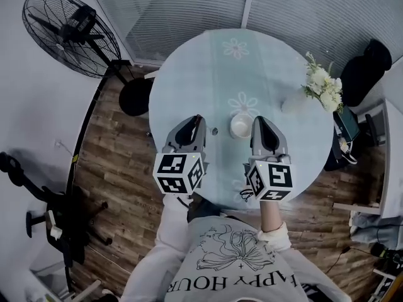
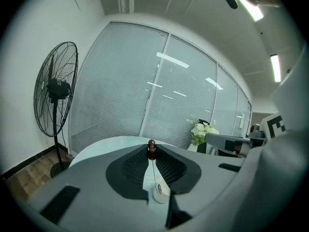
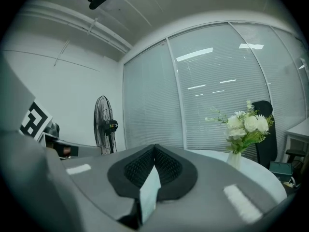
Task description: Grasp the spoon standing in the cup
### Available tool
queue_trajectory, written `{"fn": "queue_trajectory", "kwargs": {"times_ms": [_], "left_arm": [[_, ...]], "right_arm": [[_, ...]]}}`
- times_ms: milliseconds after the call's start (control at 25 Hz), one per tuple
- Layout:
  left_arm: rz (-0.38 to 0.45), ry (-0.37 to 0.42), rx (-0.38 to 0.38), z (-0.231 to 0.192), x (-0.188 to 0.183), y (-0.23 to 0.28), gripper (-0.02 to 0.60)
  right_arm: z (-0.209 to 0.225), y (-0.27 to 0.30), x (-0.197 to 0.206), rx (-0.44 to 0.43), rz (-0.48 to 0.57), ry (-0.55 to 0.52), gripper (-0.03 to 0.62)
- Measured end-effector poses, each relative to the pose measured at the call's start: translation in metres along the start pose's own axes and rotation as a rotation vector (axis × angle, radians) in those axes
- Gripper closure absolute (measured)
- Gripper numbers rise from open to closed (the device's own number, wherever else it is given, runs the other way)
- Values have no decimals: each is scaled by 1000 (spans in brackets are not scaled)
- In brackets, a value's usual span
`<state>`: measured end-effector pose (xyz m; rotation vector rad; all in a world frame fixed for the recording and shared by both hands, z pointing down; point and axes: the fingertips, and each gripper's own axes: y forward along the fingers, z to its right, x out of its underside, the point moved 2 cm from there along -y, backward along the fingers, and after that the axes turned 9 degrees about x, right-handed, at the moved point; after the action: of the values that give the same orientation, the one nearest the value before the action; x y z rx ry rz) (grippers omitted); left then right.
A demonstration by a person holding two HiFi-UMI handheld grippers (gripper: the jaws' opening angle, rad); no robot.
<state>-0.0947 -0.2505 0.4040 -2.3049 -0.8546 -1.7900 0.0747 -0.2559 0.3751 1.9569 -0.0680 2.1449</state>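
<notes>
A white cup (image 1: 240, 126) stands on the round, pale blue table (image 1: 220, 68), between my two grippers; no spoon shows in it from above. My left gripper (image 1: 199, 119) hovers just left of the cup. In the left gripper view its tips (image 2: 151, 151) are shut on the dark brown knob of a thin spoon (image 2: 154, 170). The stem runs down through the gap to a small white rounded piece (image 2: 161, 192); I cannot tell whether that is the spoon's bowl. A small ringed thing (image 1: 214, 131) shows beside the left tip. My right gripper (image 1: 257, 121) (image 3: 154, 148) is shut and holds nothing.
A vase of white flowers (image 1: 321, 87) (image 3: 244, 127) stands at the table's right edge. A standing fan (image 1: 69, 33) (image 2: 55, 93) is at the far left, with a black stool (image 1: 135, 96) by the table and a black chair (image 1: 365, 68) at the right.
</notes>
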Motion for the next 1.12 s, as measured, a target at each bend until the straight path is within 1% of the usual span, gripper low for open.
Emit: {"fn": "queue_trajectory", "kwargs": {"times_ms": [280,560,1120], "left_arm": [[35,8,-59,-11,-9,-24,532],[65,19,-100,-16,-18,-42,532],[112,45,-149,-20,-35,-67,532]], "right_arm": [[-20,3,-7,-51,17,1,583],[-38,5,-15,-96,31,-8,583],[-61,3,-26,-159,48,-9,583]]}}
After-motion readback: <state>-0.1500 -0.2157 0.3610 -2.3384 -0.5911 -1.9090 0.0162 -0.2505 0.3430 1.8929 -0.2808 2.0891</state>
